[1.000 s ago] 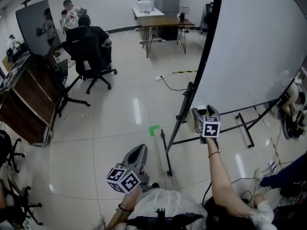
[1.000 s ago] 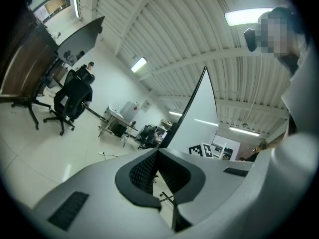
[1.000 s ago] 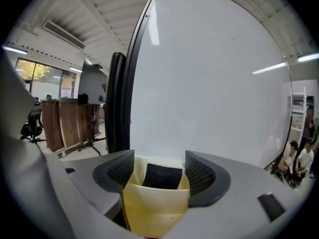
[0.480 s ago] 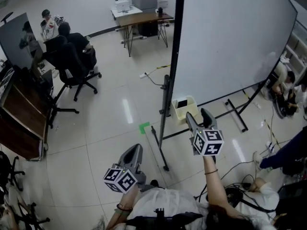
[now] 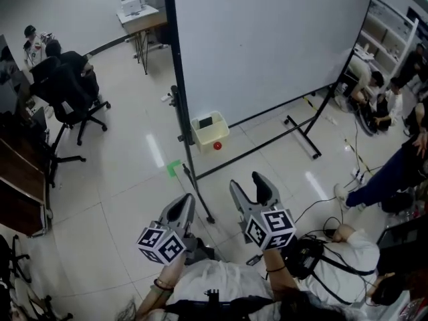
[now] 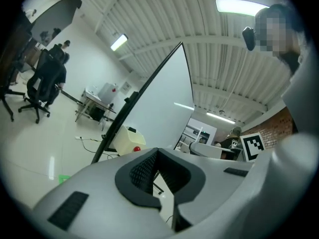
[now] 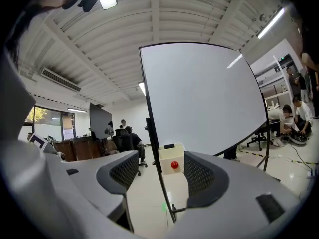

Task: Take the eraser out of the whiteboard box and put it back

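While the whiteboard box [image 5: 202, 138] stands well apart from both tools, treat this moment as the approach; no part of the lift has begun. The cream-coloured box sits at the lower left corner of the whiteboard [image 5: 267, 39], just left of centre in the head view, beside the stand's dark upright [image 5: 176, 79]; the eraser [image 5: 206, 121] shows as a small dark block at the box's open top, on the board side. A red round item [image 5: 217, 146] sits on the box's front face; its purpose cannot be told. Your right gripper [image 5: 249, 184] holds its jaws wide apart with nothing between them; in its own view the box lines up in the gap, far off. Your left gripper [image 5: 182, 206] has its jaws drawn together and carries nothing. Expect the eraser to be light, with a rigid back and a soft felt face; this is a judgement from its kind, not from sight. Take hold across the long sides of the rigid back; avoid pinching the felt, which may compress and slip. Expect the box to be thin and light; it may shift if the eraser drags against its wall.
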The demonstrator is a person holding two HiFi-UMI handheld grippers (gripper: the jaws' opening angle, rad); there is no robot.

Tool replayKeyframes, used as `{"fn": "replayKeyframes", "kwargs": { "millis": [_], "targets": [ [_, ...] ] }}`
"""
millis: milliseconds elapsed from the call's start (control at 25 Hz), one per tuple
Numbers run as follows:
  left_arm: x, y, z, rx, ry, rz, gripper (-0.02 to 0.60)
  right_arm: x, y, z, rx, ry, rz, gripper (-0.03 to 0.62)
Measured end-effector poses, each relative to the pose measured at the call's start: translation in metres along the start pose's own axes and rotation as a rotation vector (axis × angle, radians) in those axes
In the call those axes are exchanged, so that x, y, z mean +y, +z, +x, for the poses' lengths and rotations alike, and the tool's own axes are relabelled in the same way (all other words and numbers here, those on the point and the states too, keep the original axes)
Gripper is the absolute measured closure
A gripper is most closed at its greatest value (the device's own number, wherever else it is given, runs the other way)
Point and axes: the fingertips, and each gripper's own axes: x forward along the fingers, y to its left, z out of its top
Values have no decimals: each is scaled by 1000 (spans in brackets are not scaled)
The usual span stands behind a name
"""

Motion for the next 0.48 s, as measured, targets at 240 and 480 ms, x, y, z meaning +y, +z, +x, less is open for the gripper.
{"fn": "replayKeyframes", "kwargs": {
  "millis": [240,480],
  "targets": [
    [-51,-44,-25,9,7,6,595,7,-20,-60,22,51,-20,309],
    [-78,-75,-69,1,81,16,595,23,-48,-95,75,128,-9,315]
  ]
}}
